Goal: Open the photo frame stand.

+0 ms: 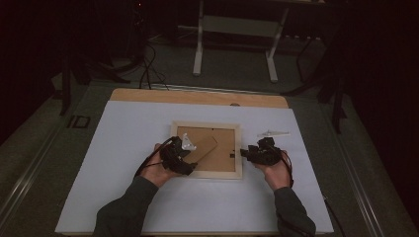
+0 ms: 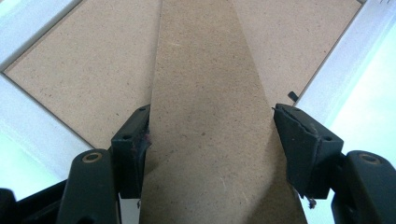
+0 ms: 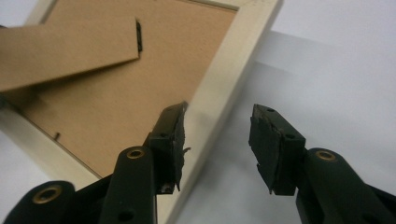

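Tongs at picture frame (image 1: 206, 149), back side up.
Left tongs (image 2: 212, 140) span the stand flap (image 2: 210, 116), left pad touching, right apart; right tongs (image 3: 217, 140) open, astride the frame's right rail.

Two dark grey-green sleeves (image 1: 126, 210) reach to the wrists, and each hand grips a black gripper (image 1: 178, 157) with brass-ringed screw holes, worn black pads and a trailing black cable (image 1: 148, 163).
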Demonstrator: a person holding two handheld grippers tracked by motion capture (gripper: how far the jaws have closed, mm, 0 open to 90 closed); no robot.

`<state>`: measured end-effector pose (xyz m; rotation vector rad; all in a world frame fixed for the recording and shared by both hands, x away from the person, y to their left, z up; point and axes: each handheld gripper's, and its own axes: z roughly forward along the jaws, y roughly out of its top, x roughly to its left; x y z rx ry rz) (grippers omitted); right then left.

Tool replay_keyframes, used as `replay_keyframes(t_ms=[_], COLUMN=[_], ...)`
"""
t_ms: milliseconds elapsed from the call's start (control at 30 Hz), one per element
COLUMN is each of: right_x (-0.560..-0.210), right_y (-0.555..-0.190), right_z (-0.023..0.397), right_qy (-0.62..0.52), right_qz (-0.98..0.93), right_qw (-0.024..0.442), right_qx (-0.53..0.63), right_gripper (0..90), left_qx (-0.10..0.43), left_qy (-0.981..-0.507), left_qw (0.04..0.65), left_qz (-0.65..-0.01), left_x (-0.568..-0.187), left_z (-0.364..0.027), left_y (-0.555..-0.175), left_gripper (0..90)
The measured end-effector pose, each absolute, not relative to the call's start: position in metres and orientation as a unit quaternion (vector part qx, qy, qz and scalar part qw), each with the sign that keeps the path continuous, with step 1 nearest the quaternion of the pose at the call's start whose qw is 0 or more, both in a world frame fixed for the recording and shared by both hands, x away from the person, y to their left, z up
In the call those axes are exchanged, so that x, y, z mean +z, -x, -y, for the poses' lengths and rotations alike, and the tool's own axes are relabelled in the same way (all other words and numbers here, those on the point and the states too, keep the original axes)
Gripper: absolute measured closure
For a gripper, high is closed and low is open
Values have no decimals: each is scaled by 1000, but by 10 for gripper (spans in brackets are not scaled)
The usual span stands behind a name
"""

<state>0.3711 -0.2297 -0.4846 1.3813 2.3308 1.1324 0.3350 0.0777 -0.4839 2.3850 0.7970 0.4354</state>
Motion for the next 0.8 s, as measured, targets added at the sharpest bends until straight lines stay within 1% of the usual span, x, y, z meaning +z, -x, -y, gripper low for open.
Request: replay_keyframes(t_ms=[333,600,800], right_x=[-482,-484,-487], right_y=[-390,-404,-413], right_z=[223,219,218], right_qy=[-473,-478,-479], right_qz=[-793,-794,-794], right_qw=[82,53,32], right_qx=[375,372,373], right_gripper=[560,551,521], left_qx=[183,197,198], left_qy=[-893,-892,-890], left_qw=[290,290,295], left_qz=[-291,-287,-287], left_x=[-483,-484,-485], left_z=[-77,-76,-77], left_y=[-329,-325,-323], left_gripper=[349,349,349])
